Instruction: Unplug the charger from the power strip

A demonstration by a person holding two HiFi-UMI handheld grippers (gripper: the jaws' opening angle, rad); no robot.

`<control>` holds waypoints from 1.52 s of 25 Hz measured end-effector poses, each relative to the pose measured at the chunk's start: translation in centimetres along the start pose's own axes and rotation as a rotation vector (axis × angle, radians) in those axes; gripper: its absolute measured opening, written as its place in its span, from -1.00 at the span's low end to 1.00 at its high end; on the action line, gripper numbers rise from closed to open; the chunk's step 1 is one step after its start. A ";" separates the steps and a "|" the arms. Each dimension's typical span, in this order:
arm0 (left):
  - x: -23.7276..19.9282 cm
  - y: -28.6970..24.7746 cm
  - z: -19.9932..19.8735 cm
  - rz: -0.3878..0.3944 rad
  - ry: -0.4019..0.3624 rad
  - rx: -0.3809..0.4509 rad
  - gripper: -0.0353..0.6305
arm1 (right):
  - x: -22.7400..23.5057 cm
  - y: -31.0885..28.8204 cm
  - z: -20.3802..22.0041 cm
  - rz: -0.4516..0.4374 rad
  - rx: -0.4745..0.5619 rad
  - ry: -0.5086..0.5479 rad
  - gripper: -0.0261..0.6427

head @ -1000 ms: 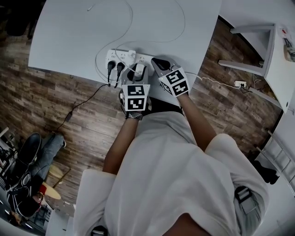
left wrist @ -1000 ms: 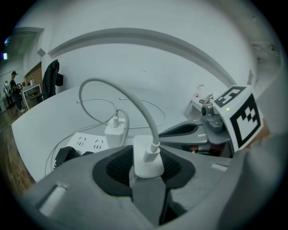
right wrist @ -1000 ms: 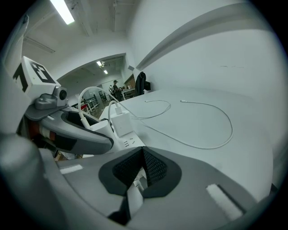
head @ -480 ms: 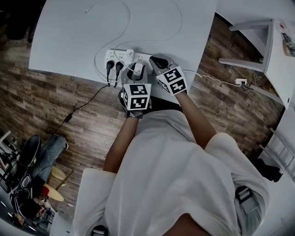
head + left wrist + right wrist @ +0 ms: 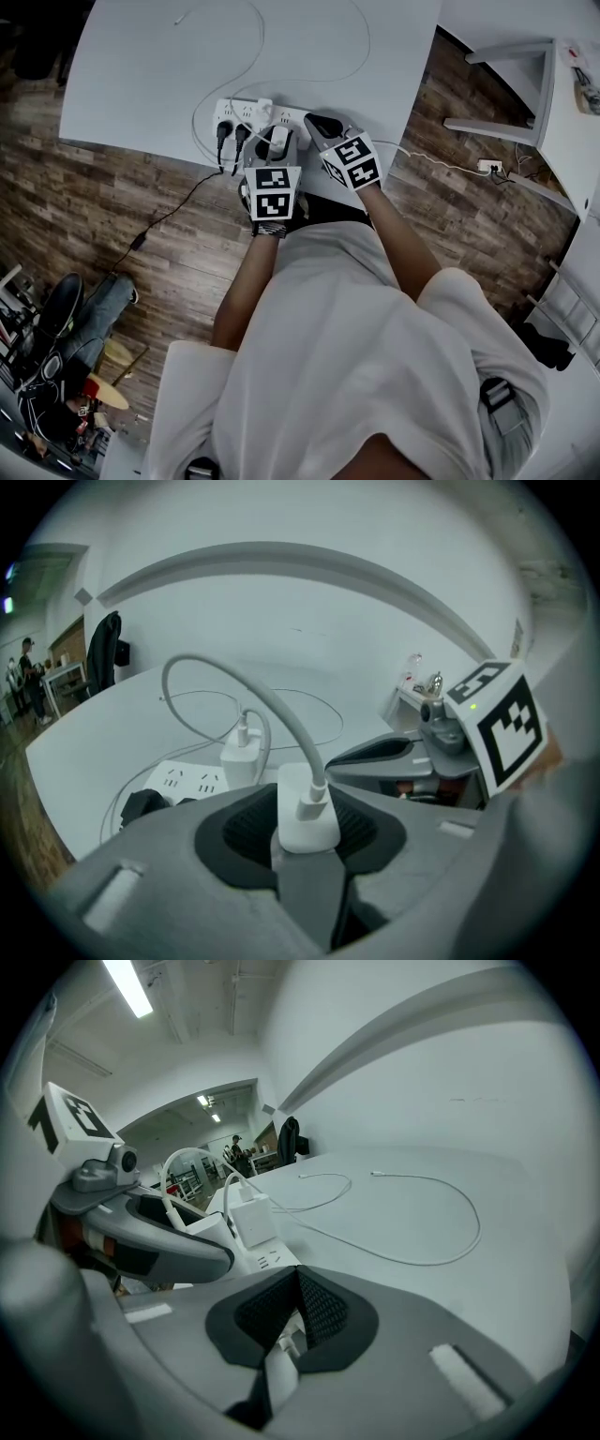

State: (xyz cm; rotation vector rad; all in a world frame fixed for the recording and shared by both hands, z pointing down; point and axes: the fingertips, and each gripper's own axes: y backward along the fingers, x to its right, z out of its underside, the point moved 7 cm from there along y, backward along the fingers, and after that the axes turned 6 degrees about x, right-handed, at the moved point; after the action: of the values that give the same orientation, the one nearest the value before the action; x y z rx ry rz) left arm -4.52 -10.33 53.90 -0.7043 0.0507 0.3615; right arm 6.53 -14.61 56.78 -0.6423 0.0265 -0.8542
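A white power strip [image 5: 246, 114] lies near the front edge of the white table [image 5: 141, 75]. My left gripper [image 5: 278, 141] is shut on a white charger [image 5: 303, 825], its pads pressing both sides; the charger's white cable [image 5: 253, 696] arches up and away. Whether its prongs sit in the strip is hidden by the jaws. My right gripper [image 5: 322, 125] is just to the right, shut, its tips down at the strip's right end. In the right gripper view the pads [image 5: 314, 1312] meet at the tip and a bit of white shows under them.
A second white charger [image 5: 242, 758] and two black plugs [image 5: 230, 134] sit in the strip's left half. Thin white cables [image 5: 361, 42] loop over the table. The table edge runs just under both grippers. Another strip [image 5: 487, 170] lies on the wooden floor at right.
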 end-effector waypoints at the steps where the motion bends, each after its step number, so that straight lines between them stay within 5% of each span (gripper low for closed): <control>1: 0.2 0.0 -0.1 -0.003 -0.031 -0.005 -0.46 | 0.0 0.0 0.0 -0.001 0.000 -0.003 -0.92; 6: 0.1 0.2 -0.1 0.000 -0.074 -0.019 -0.46 | -0.5 -0.2 -0.2 0.004 -0.004 -0.001 -0.92; 14: -0.5 0.0 0.1 0.035 0.064 0.015 -0.46 | 0.0 -0.1 0.0 0.003 0.004 -0.002 -0.92; 22: -0.1 0.3 0.0 0.015 -0.077 -0.001 -0.46 | -0.5 -0.2 0.0 0.007 0.012 0.006 -0.92; 29: -0.6 0.0 0.3 0.046 0.042 0.016 -0.46 | 0.0 -0.1 0.1 0.001 0.012 -0.002 -0.92; 38: -0.1 0.2 0.0 0.030 -0.085 0.001 -0.46 | -0.2 -0.2 0.0 0.004 0.018 -0.001 -0.92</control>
State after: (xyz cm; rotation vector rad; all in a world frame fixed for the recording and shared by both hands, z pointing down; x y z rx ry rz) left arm -4.65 -10.22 53.77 -0.6873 -0.0190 0.4197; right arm 6.28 -14.51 56.86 -0.6255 0.0192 -0.8498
